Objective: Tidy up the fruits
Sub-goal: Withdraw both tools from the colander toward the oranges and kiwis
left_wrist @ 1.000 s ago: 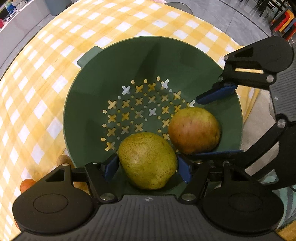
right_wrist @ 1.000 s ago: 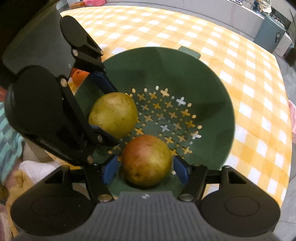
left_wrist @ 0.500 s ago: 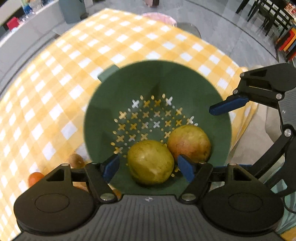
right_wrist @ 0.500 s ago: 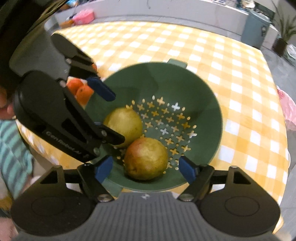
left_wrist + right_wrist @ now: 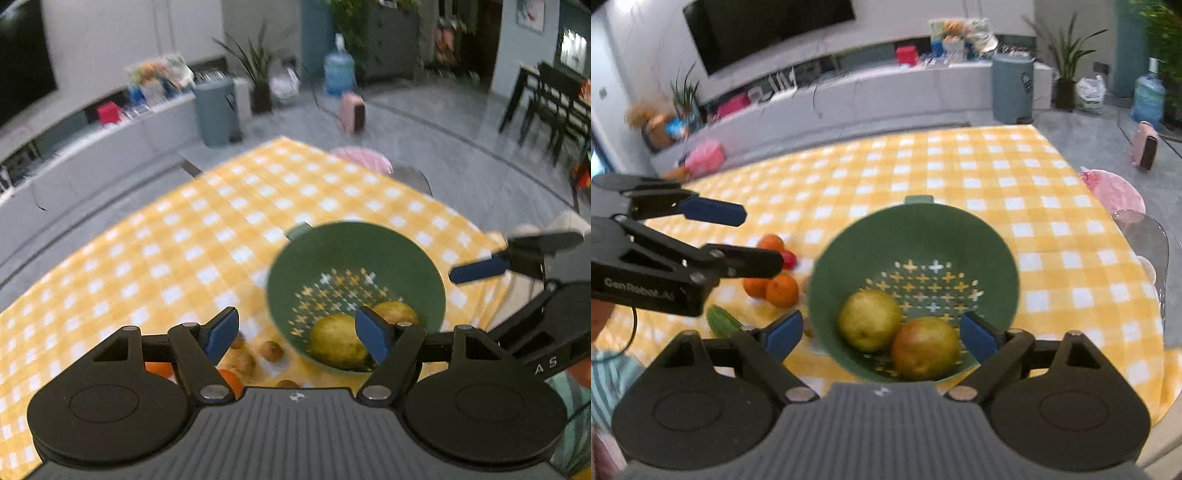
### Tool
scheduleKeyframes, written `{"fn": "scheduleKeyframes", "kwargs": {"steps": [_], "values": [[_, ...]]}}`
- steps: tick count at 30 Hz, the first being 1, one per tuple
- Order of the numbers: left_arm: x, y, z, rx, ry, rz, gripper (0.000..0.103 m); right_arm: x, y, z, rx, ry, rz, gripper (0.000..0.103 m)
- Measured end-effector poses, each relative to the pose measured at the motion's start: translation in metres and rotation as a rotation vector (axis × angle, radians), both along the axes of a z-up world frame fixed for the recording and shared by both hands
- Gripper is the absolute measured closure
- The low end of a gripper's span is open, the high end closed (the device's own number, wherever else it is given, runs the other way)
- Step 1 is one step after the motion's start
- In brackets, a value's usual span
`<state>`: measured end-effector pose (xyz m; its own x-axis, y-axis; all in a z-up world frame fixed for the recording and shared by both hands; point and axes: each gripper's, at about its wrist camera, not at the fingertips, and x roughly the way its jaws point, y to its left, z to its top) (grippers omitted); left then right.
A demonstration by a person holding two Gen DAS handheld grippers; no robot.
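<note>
Left tool (image 5: 713, 236), lettered "GenRobot.AI", spread wide and empty at 9 o'clock. Oranges (image 5: 781, 290) and cucumber (image 5: 722, 323), clear only from the right wrist, lie beside the green colander (image 5: 849, 258) on the checked worktop (image 5: 960, 166). Colander handle points to 12 o'clock; yellow-green pear (image 5: 870, 319) and reddish pear (image 5: 925, 347) rest inside, touching. Right tool (image 5: 881, 338) gapes empty.

My left gripper (image 5: 297, 334) hangs with its jaws spread wide, nothing between them. My right gripper (image 5: 881, 334) is spread just as wide and empty, beside the left, both pointing forward and down.
</note>
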<state>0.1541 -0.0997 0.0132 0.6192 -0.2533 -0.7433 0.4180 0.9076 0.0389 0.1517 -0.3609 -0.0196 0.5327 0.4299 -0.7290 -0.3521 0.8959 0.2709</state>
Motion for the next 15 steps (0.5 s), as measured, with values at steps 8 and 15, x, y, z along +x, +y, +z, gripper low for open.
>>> {"fn": "scheduleKeyframes", "kwargs": {"steps": [8,15], "values": [[-0.047,0.032,-0.004,0.021,-0.125,0.062,0.018,-0.048,0.031,0.001,0.058,-0.085,-0.164,0.011],[-0.066,0.073,-0.024,-0.008,-0.107,0.157,0.019,-0.085,0.068,-0.007,0.038,-0.21,-0.16,0.012]]}}
